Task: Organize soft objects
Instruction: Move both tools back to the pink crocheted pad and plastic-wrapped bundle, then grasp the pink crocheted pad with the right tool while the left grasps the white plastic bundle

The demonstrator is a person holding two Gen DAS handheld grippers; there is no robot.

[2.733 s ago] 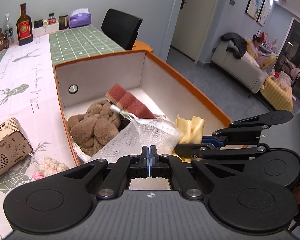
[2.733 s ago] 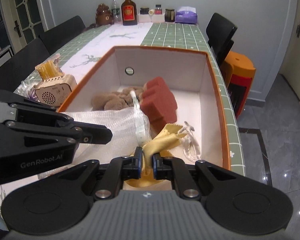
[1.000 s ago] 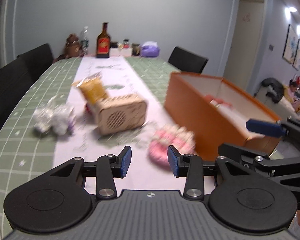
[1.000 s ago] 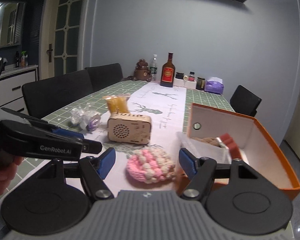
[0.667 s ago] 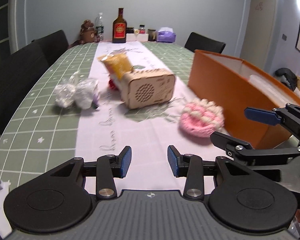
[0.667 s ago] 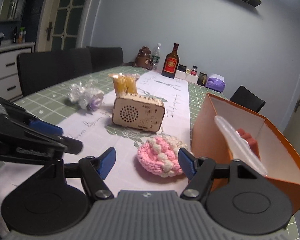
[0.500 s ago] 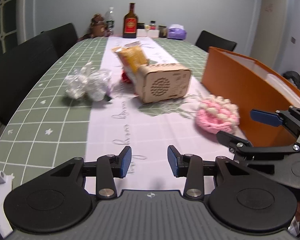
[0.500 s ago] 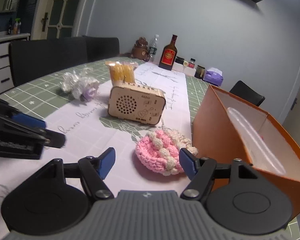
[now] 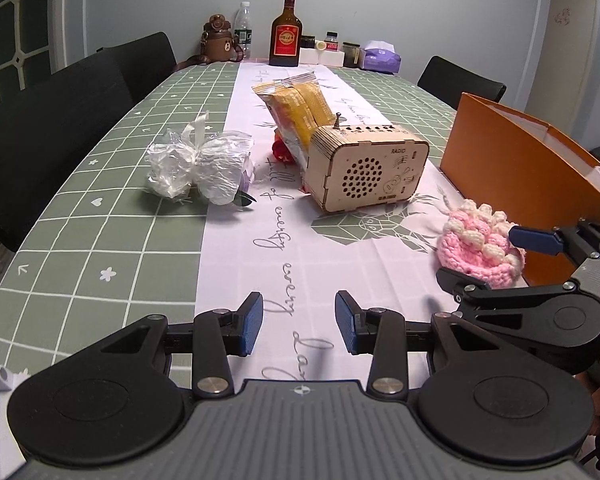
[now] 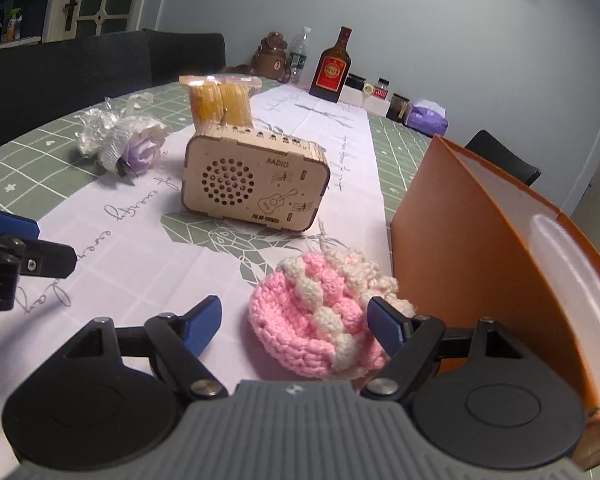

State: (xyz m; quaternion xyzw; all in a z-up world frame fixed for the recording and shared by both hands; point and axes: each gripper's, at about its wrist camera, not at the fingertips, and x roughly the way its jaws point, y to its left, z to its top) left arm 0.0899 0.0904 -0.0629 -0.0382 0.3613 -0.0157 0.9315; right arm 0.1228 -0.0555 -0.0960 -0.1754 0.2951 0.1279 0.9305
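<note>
A pink and cream crocheted piece (image 10: 320, 316) (image 9: 478, 248) lies on the white runner beside the orange box (image 10: 480, 264) (image 9: 512, 168). My right gripper (image 10: 296, 328) hovers just before it, jaws opening wide; the piece sits between the blue pads, not pressed. In the left wrist view the right gripper (image 9: 496, 256) flanks the crochet. My left gripper (image 9: 299, 322) is open over the bare runner, nothing between its fingers. A crinkled plastic-wrapped purple flower (image 9: 204, 168) (image 10: 128, 140) lies further left.
A wooden radio (image 9: 364, 168) (image 10: 252, 180) stands mid-table with a yellow snack packet (image 9: 296, 108) (image 10: 222, 100) behind it. Bottles, jars and a tissue pack (image 9: 380, 56) line the far end. Black chairs (image 9: 60, 96) flank the table.
Both grippers left the box, swung over the table and dropped lower. The right gripper closed in on the pink crochet and its jaws widened. The left jaws kept their gap.
</note>
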